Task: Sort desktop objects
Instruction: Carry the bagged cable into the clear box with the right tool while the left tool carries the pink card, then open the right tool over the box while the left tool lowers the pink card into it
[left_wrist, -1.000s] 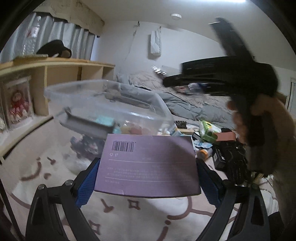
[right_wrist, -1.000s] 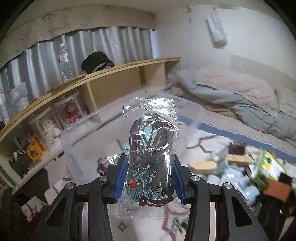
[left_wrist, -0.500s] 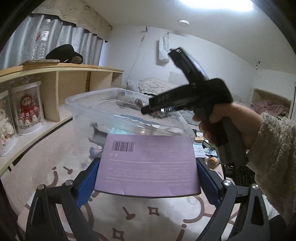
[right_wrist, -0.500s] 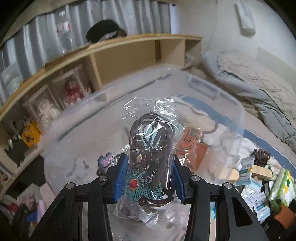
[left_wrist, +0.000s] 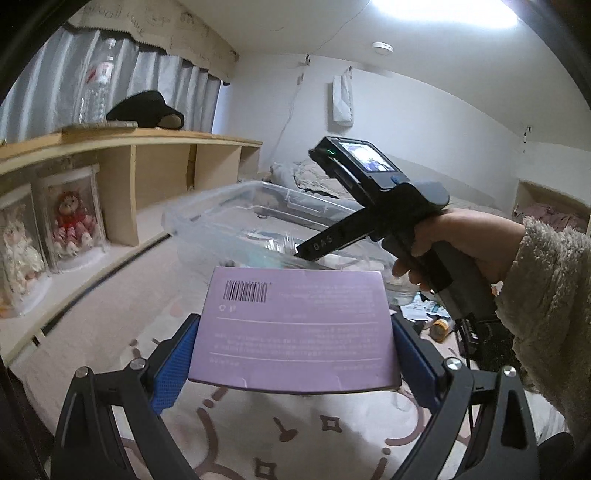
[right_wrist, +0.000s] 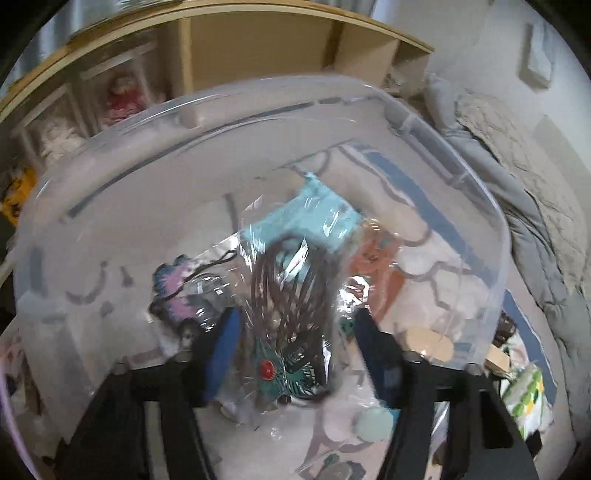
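My left gripper (left_wrist: 293, 334) is shut on a flat purple box (left_wrist: 293, 326) with a barcode, held above the patterned rug in front of a clear plastic bin (left_wrist: 236, 218). My right gripper (right_wrist: 295, 332) is over the clear plastic bin (right_wrist: 461, 177), its blue-padded fingers (right_wrist: 223, 339) spread apart. The clear bag holding a teal and brown feather ornament (right_wrist: 288, 325) sits loose between them, blurred, over the bin's contents. The right gripper's handle and the hand on it show in the left wrist view (left_wrist: 373, 206), pointing down into the bin.
The bin holds a teal packet (right_wrist: 314, 218), an orange item (right_wrist: 373, 258) and a pink-blue item (right_wrist: 177, 288). A wooden shelf (left_wrist: 155, 155) with boxed dolls (left_wrist: 70, 225) runs along the left. Loose items lie on the rug at right (right_wrist: 524, 387). A bed (right_wrist: 517, 155) is behind.
My right gripper has dropped down into the bin and its fingers have spread, loosening the bagged ornament. My left gripper still holds the purple box and has tilted slightly upward.
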